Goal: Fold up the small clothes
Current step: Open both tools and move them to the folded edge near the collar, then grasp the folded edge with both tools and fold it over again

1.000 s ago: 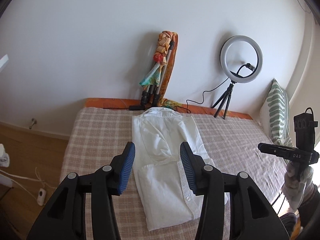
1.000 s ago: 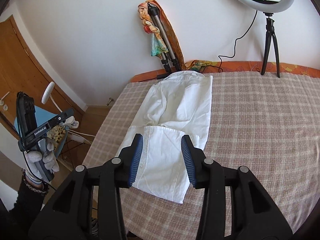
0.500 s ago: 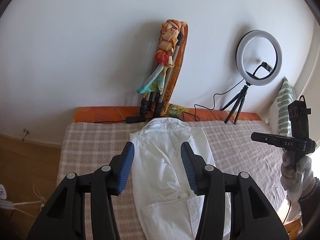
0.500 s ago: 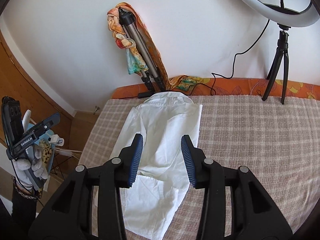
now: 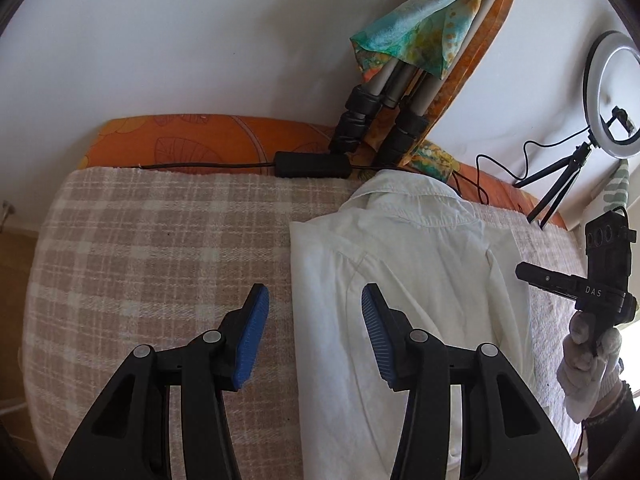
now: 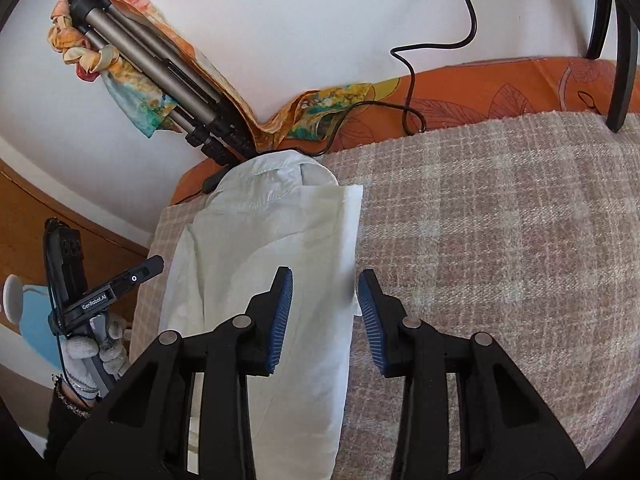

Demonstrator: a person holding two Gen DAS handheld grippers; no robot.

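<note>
The right gripper (image 5: pixel 576 288) seemingly reads "DAS"; the left gripper (image 6: pixel 104 296) reads "GenRobot.AI".

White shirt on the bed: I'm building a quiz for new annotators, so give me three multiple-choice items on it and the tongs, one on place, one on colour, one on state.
1. Where does the white shirt lie?
A. on the checked blanket
B. on the floor
C. over the tripod

2. What colour are the pads of the left tongs?
A. red
B. blue
C. green

3. How do the right tongs stand?
A. shut on the shirt
B. shut on nothing
C. open, straddling the shirt's edge

Answers:
1 A, the shirt rests flat on the checked blanket.
2 B, both pads are blue.
3 C, a clear gap shows between the pads, the shirt's edge within it.
</note>
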